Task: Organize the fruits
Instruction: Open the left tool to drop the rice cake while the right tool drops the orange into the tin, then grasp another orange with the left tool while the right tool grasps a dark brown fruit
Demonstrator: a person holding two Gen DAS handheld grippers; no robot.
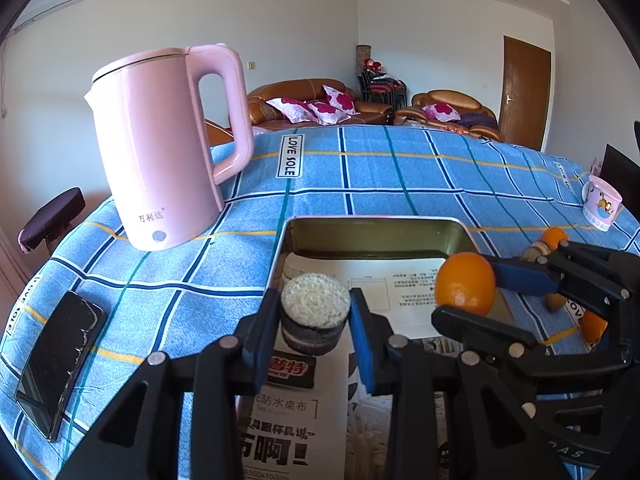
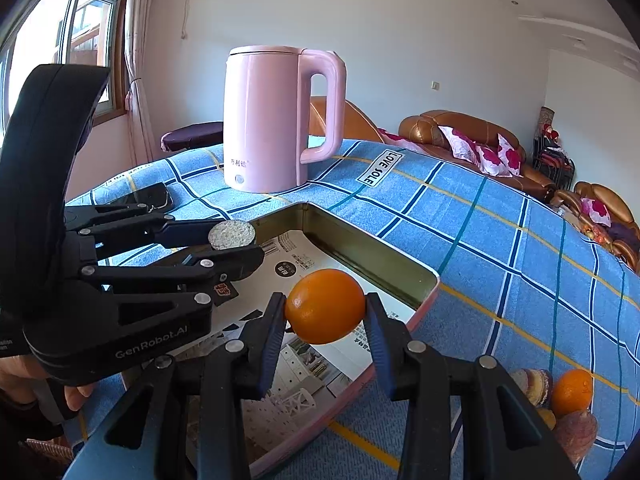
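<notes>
My left gripper [image 1: 315,316] is shut on a small round cake with a white crumbly top [image 1: 315,306] and holds it over the near left part of a rectangular metal tray [image 1: 376,229] lined with printed paper. My right gripper [image 2: 326,316] is shut on an orange [image 2: 325,306] and holds it over the tray [image 2: 404,270], to the right of the cake. The orange also shows in the left wrist view [image 1: 465,283], and the cake in the right wrist view [image 2: 231,234]. More fruit, an orange [image 2: 573,392] among it, lies on the cloth right of the tray.
A pink kettle [image 1: 160,148] stands behind the tray on the left. A black phone [image 1: 60,360] lies at the table's left edge. A pink mug [image 1: 600,202] stands at the far right. The blue checked cloth [image 1: 400,176] covers the table.
</notes>
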